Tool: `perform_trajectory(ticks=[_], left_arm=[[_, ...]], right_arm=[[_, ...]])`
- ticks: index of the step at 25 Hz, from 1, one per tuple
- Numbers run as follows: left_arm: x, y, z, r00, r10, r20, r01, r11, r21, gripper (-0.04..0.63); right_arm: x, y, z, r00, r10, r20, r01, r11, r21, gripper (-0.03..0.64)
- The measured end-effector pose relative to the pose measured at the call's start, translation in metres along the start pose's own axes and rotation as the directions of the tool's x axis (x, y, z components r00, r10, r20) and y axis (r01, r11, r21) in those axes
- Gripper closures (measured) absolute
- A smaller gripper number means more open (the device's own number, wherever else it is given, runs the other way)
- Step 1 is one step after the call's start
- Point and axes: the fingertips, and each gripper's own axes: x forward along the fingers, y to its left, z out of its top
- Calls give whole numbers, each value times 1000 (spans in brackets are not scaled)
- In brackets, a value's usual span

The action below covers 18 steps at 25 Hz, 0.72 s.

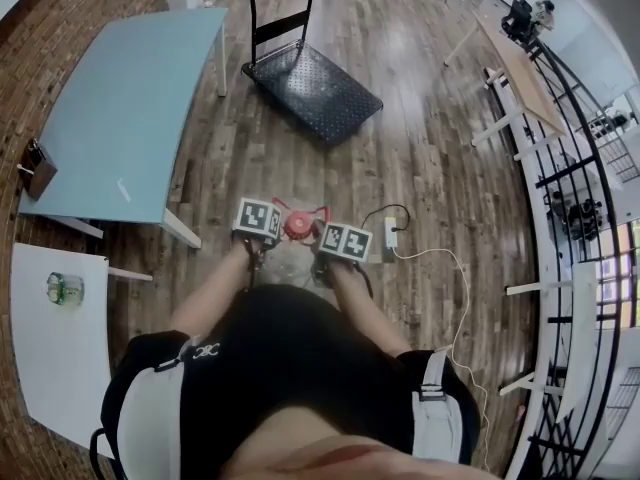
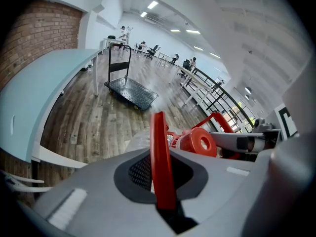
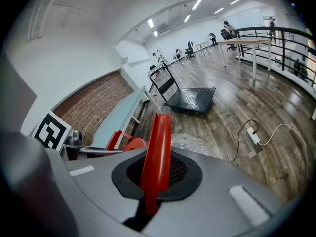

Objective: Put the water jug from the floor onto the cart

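Note:
The water jug point(image 1: 297, 226) with its red cap stands on the wood floor right in front of me, between my two grippers. My left gripper point(image 1: 258, 234) is shut on a red handle strap point(image 2: 160, 152) of the jug, and the red cap point(image 2: 200, 142) shows just beyond it. On the jug's other side my right gripper point(image 1: 336, 248) is shut on the second red strap point(image 3: 157, 152), with the clear body point(image 3: 195, 142) behind it. The black flat cart point(image 1: 312, 86) with its upright push bar stands apart, farther ahead on the floor.
A pale blue table point(image 1: 125, 108) runs along the brick wall at the left, a white table point(image 1: 55, 348) nearer me. A power strip point(image 1: 390, 238) with a white cable lies on the floor just right of the jug. A railing point(image 1: 570, 218) curves along the right.

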Motion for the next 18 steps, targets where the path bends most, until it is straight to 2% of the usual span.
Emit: perform_trajectory(ticks=[8, 13, 18], left_arm=[[-15, 15, 6, 999, -40, 22, 39, 999, 19, 569], [-27, 29, 9, 998, -51, 42, 50, 998, 35, 571], [-35, 41, 13, 998, -44, 46, 42, 998, 35, 572]], right_arm=[[2, 22, -1, 999, -18, 40, 18, 1000, 9, 603], [5, 40, 1, 996, -3, 92, -1, 999, 45, 603], [12, 55, 0, 996, 14, 84, -18, 999, 48, 603]])
